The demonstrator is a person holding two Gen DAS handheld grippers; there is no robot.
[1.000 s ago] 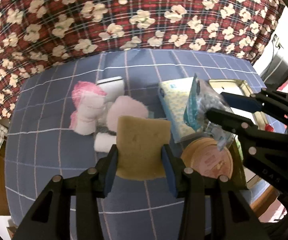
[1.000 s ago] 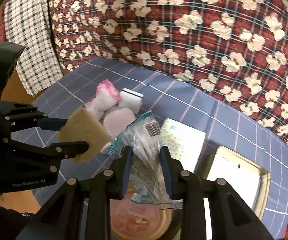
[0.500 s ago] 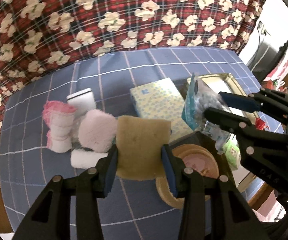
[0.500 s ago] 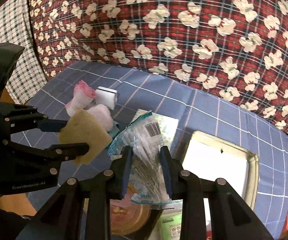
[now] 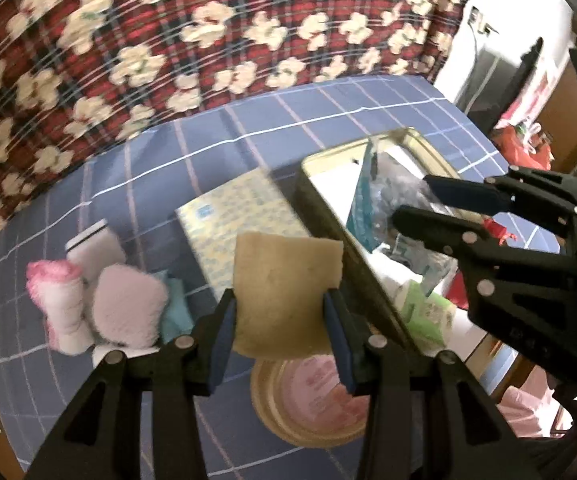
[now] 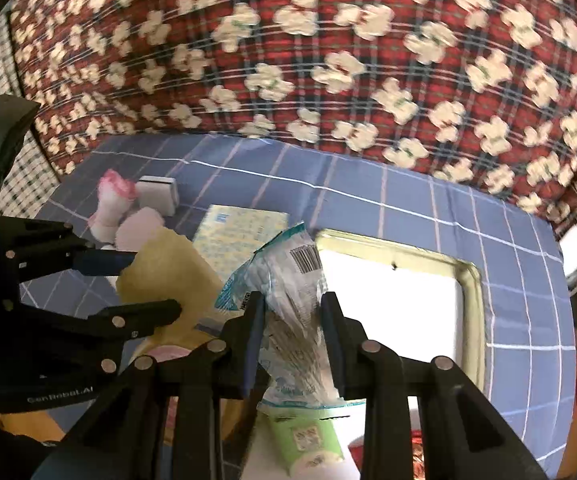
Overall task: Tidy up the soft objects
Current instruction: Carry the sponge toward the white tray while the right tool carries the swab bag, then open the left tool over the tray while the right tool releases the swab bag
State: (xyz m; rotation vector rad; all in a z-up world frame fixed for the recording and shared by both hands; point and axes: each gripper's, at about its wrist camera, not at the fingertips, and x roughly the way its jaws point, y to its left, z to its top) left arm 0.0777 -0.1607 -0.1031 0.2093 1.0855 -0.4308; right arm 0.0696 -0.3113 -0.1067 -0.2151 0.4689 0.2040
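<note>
Sponge is pinched between the left gripper jaws; the right gripper jaws pinch a plastic packet — both carried above the worktop, near the metal tray. Judgement: lower each squarely over the tray before releasing, avoiding its rim. Only the left view shows the round lidded tub whole beneath the sponge; only the right shows the tray's far rim.

I see a tan sponge held upright, a clear packet held over the tray, pink plush on the desk.
</note>
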